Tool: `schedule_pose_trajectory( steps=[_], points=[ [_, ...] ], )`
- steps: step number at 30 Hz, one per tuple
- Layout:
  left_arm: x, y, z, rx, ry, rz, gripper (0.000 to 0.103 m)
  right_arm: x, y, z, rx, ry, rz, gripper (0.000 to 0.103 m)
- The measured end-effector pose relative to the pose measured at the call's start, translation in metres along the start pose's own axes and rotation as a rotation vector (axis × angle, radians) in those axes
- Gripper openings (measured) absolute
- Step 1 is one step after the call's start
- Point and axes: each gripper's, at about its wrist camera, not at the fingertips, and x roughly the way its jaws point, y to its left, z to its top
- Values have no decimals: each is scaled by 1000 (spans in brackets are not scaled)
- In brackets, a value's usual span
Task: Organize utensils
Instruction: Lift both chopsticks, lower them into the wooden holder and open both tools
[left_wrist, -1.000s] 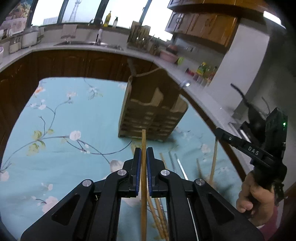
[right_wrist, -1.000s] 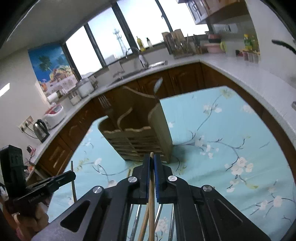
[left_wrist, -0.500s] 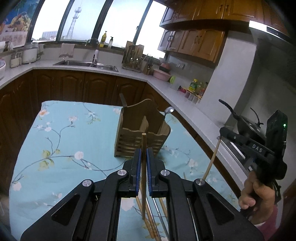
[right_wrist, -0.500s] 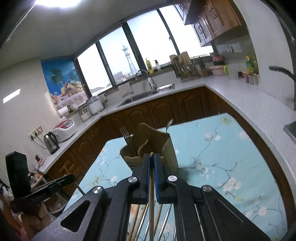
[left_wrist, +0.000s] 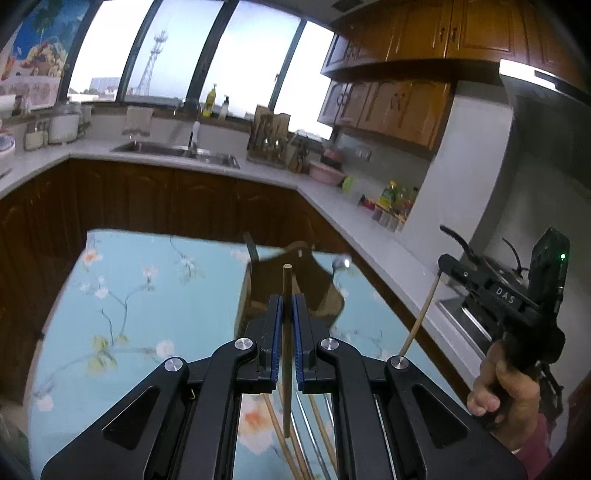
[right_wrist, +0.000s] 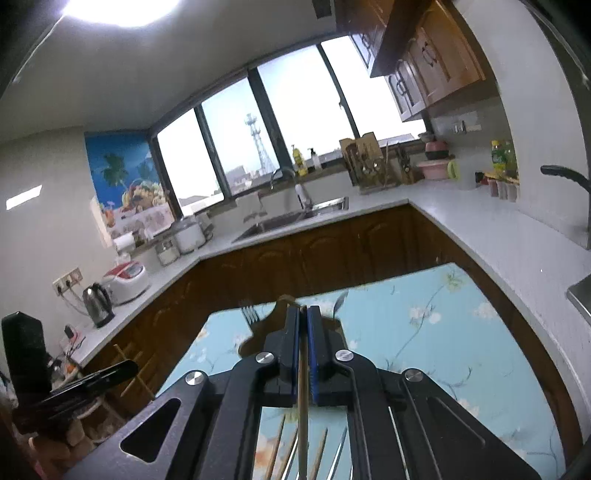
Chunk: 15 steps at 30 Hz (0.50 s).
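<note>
My left gripper (left_wrist: 287, 302) is shut on a wooden chopstick (left_wrist: 286, 350) and holds it upright, high above the table. My right gripper (right_wrist: 303, 314) is shut on another wooden chopstick (right_wrist: 302, 413); it also shows in the left wrist view (left_wrist: 421, 314), hanging from the right gripper. A wooden utensil holder (left_wrist: 295, 291) stands on the floral tablecloth ahead, with a fork (right_wrist: 250, 314) and a spoon (left_wrist: 341, 264) in it. Several chopsticks and metal utensils (right_wrist: 332, 454) lie on the cloth below the grippers.
The table has a light blue floral cloth (left_wrist: 147, 317). A white counter (left_wrist: 369, 236) runs behind and to the right, with a sink (left_wrist: 177, 150), bottles and a stove area. Dark wooden cabinets (left_wrist: 147, 199) close the space behind the table.
Both grippers have risen well above the table with their chopsticks; the utensil holder now looks smaller and lower in both views, and more of the kitchen shows.
</note>
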Motion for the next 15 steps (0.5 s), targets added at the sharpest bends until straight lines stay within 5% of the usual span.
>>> schedule_pose_trajectory(
  steps=[15],
  points=[
    [34, 1, 79, -9, -192, 39, 5, 48, 5, 61, 11, -171, -32, 4]
  ],
)
